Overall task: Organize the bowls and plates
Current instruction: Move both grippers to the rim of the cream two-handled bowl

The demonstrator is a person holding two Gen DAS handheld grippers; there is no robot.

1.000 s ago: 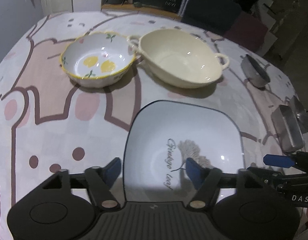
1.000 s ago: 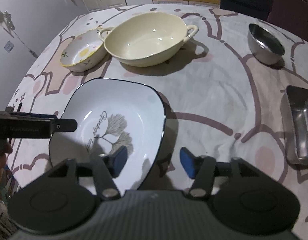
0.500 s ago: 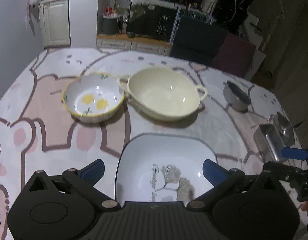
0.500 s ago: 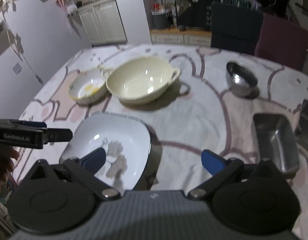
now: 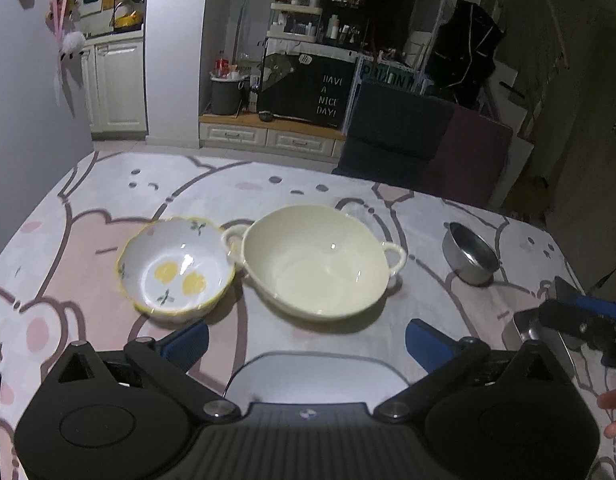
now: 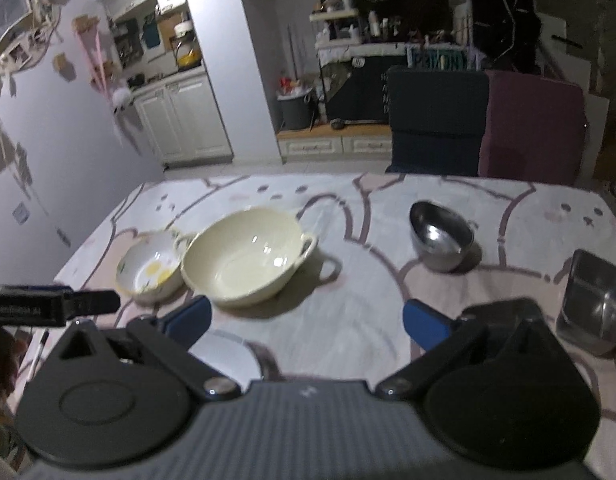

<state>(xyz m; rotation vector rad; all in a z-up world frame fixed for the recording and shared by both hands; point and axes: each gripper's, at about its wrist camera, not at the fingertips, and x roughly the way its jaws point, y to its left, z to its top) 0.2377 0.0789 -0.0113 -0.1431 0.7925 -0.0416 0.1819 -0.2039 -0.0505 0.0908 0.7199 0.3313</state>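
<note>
We see both grippers, left gripper [image 5: 306, 340] and right gripper [image 6: 306, 320], spread wide, holding nothing; jaws just opened. Glossy squarish white plate [image 5: 315, 376] below, round cream two-handled bowl [image 5: 313, 260] beyond.

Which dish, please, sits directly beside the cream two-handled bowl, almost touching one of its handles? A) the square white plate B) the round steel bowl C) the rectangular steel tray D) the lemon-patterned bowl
D: the lemon-patterned bowl sits right against a handle of the cream bowl, while the round steel bowl stands well apart on the other side.
</note>
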